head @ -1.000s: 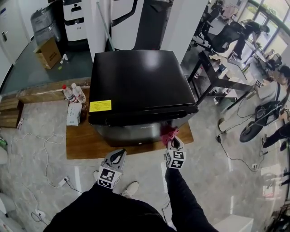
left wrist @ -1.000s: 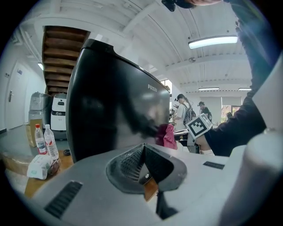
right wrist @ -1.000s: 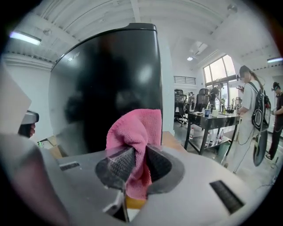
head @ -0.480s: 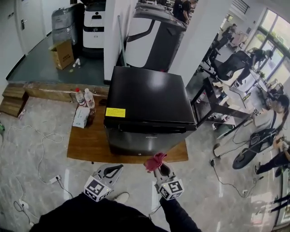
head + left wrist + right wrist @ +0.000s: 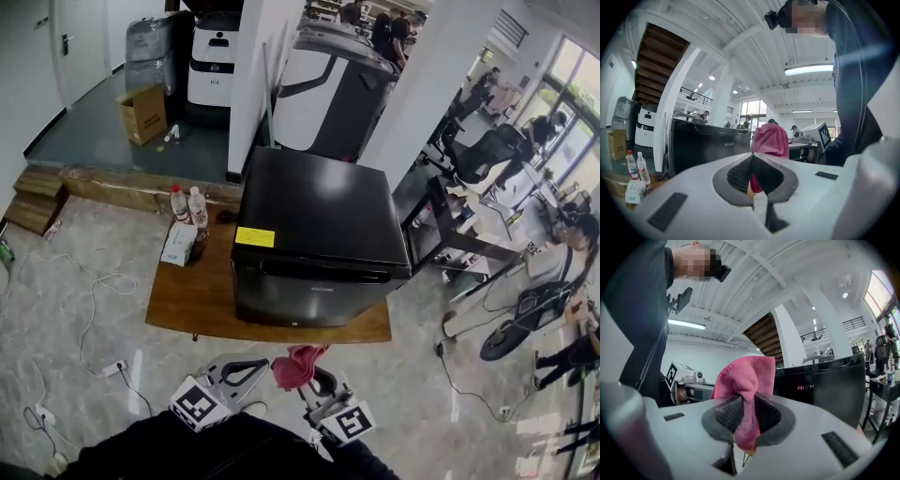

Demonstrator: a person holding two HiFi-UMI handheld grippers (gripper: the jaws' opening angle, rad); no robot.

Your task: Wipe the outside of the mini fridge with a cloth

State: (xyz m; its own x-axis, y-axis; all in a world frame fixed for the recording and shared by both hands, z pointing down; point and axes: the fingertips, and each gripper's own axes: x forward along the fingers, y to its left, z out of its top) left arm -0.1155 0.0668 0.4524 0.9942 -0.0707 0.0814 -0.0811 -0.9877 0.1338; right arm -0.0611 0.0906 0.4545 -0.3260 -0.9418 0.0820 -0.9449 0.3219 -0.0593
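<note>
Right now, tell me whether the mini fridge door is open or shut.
Shut. The mini fridge door lies flush against the body, with no gap showing.

A glossy grey marbled floor (image 5: 75,309) fills the near ground. White cables (image 5: 94,292) snake across its left side to a power strip (image 5: 114,369). A low wooden counter (image 5: 187,300) sits in the middle. Beyond it, a wooden step (image 5: 112,184) rises to a darker floor, where a cardboard box (image 5: 142,112) and a white machine (image 5: 214,58) stand beside a white pillar (image 5: 246,84). To the right are a black-framed desk (image 5: 441,220), office chairs (image 5: 492,147) and bright windows (image 5: 574,67). Overhead, a strip light (image 5: 813,69) glows on the white beamed ceiling (image 5: 754,42), near a brown wooden staircase (image 5: 656,58).
</note>
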